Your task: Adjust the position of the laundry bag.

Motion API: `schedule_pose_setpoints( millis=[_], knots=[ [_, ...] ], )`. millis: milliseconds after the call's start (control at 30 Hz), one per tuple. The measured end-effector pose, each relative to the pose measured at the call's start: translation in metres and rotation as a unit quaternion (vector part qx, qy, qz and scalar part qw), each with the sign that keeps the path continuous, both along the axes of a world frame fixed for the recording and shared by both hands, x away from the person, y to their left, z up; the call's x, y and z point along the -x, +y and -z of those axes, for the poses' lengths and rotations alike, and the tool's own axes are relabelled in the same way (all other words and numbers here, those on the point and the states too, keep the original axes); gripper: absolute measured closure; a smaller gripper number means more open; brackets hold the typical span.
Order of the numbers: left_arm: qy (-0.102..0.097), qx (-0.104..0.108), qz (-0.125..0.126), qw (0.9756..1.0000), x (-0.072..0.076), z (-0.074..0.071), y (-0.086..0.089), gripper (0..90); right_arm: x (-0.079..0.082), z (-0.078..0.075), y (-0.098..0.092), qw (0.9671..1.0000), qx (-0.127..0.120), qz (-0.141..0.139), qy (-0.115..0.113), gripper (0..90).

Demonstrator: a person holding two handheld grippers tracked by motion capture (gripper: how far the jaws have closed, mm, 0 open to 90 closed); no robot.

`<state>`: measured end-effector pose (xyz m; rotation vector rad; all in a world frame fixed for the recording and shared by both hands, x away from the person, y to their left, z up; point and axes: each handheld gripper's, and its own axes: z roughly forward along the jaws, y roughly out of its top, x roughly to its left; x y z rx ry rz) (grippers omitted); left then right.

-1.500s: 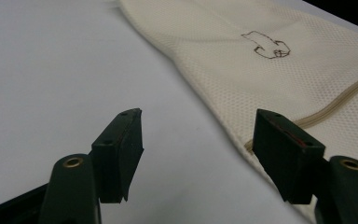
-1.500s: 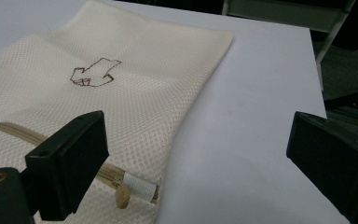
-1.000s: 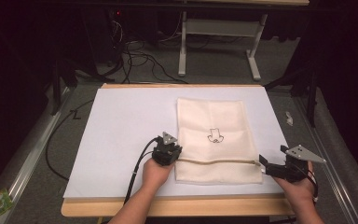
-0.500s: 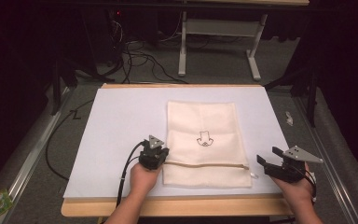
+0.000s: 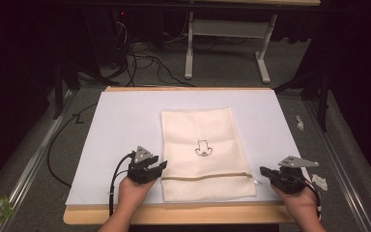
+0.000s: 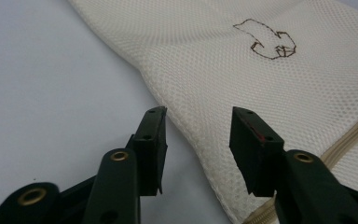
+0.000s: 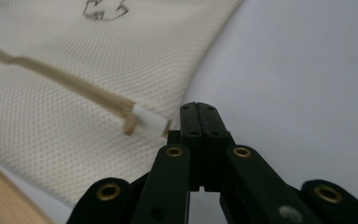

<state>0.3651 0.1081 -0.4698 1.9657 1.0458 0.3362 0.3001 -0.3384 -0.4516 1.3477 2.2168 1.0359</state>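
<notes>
Mesh bag (image 5: pixel 203 152) lies flat mid-table on the white sheet (image 5: pixel 121 125), likely light, limp and apt to bunch; best held at its edge or zip pull (image 7: pixel 147 120); left gripper (image 6: pixel 198 140) spread astride the bag's edge; right gripper (image 7: pixel 199 116) pressed together, seemingly empty, beside the pull.

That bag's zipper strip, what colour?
Tan, on the cream mesh bag; the zipper strip shows best in the right gripper view.

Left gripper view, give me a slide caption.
Open hand-held gripper straddling the edge of a cream mesh bag on a white sheet.
</notes>
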Motion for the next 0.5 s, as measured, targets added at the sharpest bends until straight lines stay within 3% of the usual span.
schedule_pose_setpoints(
  millis=[67, 100, 133, 167, 200, 233, 267, 300, 400, 500],
  knots=[
    [0.008, 0.004, 0.001, 1.0, -0.003, 0.003, -0.003, 53.7, 0.002, 0.002, 0.026, 0.9986, 0.008, -0.052, -0.003, 90.0],
    [0.013, 0.003, 0.002, 0.9999, -0.005, 0.005, -0.004, 53.2, 0.005, 0.001, 0.042, 0.9964, 0.017, -0.083, -0.01, 90.0],
    [0.013, 0.003, 0.002, 0.9999, -0.005, 0.005, -0.004, 52.5, 0.005, 0.001, 0.042, 0.9964, 0.017, -0.083, -0.01, 90.0],
    [0.026, 0.0, 0.002, 0.9997, -0.009, 0.008, -0.008, 52.4, 0.008, -0.007, 0.062, 0.9937, 0.017, -0.106, -0.031, 90.0],
    [0.026, 0.0, 0.002, 0.9997, -0.009, 0.008, -0.008, 54.2, 0.008, -0.012, 0.065, 0.994, 0.01, -0.099, -0.047, 90.0],
    [0.039, -0.018, 0.002, 0.9991, -0.014, 0.012, -0.014, 57.4, 0.007, -0.016, 0.063, 0.9944, 0.009, -0.087, -0.06, 90.0],
    [0.03, -0.023, -0.001, 0.9993, -0.015, 0.012, -0.017, 61.4, 0.006, -0.018, 0.059, 0.9946, 0.018, -0.073, -0.071, 90.0],
    [0.034, -0.029, -0.002, 0.999, -0.017, 0.011, -0.019, 69.5, 0.006, -0.017, 0.052, 0.995, 0.022, -0.059, -0.077, 90.0],
    [0.028, -0.043, 0.0, 0.9987, -0.023, 0.01, -0.026, 85.6, 0.004, -0.012, 0.031, 0.9977, 0.008, -0.02, -0.064, 90.0],
    [0.005, -0.054, -0.009, 0.9985, -0.028, 0.008, -0.029, 87.6, 0.002, -0.008, 0.02, 0.9984, 0.009, -0.005, -0.055, 90.0]
  ],
)
